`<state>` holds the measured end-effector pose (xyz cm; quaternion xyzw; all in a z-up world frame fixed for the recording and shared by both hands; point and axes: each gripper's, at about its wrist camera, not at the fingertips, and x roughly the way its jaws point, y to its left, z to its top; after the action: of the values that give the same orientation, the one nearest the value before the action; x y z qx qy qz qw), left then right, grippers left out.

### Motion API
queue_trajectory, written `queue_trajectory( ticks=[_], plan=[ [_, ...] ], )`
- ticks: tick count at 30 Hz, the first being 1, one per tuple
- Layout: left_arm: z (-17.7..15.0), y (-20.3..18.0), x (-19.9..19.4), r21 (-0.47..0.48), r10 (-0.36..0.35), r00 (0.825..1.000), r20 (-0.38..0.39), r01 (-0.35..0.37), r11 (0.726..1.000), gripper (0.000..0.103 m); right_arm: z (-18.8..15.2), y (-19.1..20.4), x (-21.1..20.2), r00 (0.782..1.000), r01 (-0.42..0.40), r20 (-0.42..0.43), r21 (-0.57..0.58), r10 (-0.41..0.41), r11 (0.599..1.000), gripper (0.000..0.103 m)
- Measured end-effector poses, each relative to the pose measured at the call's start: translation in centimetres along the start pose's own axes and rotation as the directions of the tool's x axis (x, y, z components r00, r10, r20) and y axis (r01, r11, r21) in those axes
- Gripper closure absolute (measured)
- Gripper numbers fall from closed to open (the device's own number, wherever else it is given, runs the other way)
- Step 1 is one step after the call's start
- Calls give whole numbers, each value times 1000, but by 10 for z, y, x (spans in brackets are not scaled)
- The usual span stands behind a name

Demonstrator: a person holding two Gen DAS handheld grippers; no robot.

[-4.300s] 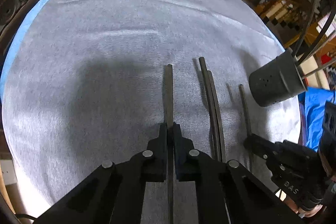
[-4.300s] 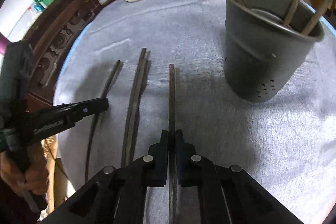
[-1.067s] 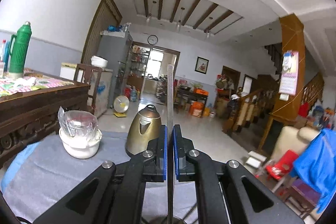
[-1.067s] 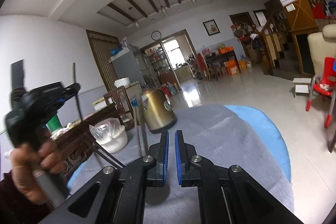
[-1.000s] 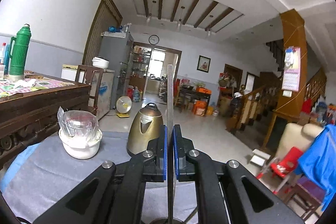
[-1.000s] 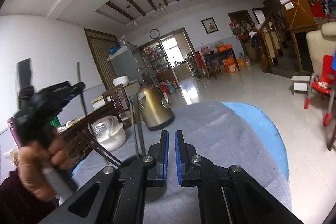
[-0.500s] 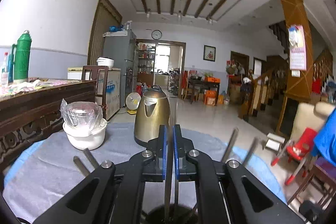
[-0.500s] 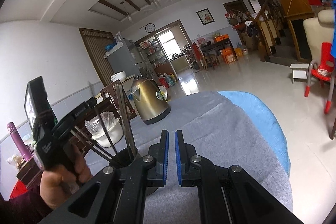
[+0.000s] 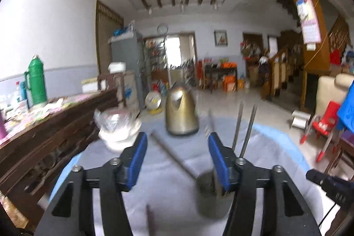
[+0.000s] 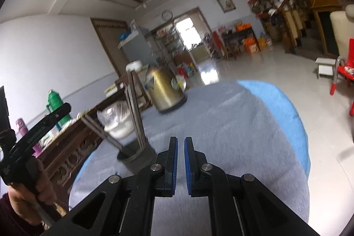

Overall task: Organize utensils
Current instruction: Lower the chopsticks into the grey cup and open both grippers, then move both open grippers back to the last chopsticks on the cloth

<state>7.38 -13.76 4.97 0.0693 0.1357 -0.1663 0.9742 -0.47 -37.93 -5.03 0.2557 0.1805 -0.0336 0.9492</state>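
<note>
A dark grey utensil holder (image 9: 213,197) stands on the grey tablecloth and holds several dark utensils (image 9: 244,132) upright. My left gripper (image 9: 177,154) is open and empty just behind and above the holder. One dark utensil (image 9: 148,220) lies on the cloth below its jaws. In the right wrist view the holder (image 10: 135,155) with its utensils (image 10: 133,103) stands to the left. My right gripper (image 10: 179,156) is nearly shut with a narrow gap and holds nothing. The left gripper (image 10: 44,123) shows at far left, hand-held.
A gold kettle (image 9: 181,112) and a white bowl covered in plastic (image 9: 117,127) stand at the far side of the table. A dark wooden sideboard (image 9: 44,125) runs along the left. The table's blue edge (image 10: 285,112) drops off at the right.
My left gripper has opened and released the utensil, which now stands in the holder. It has pulled back to the left of the holder. The right gripper stays almost shut and empty.
</note>
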Motion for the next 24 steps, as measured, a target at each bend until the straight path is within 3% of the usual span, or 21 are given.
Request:
queue_trajectory(
  ticks=[4, 7, 11, 16, 24],
  plan=[
    [-22, 9, 5, -10, 24, 986, -164, -26, 1000, 43, -11, -9, 7, 995, -33, -90, 34, 36, 999, 95],
    [-39, 17, 18, -18, 47, 959, -281, -54, 998, 43, -18, -8, 13, 987, -64, -142, 35, 68, 997, 95],
    [-54, 25, 32, -61, 59, 926, -372, -87, 994, 43, -19, 4, 21, 976, -105, -195, -9, 101, 994, 95],
    [-63, 33, 38, -94, 44, 898, -437, -94, 991, 43, -18, 22, 19, 967, -133, -226, -61, 116, 989, 95],
    [-60, 49, 37, -120, 7, 895, -447, -67, 990, 43, -12, 50, 0, 969, -82, -245, -181, 36, 980, 95]
  ],
)
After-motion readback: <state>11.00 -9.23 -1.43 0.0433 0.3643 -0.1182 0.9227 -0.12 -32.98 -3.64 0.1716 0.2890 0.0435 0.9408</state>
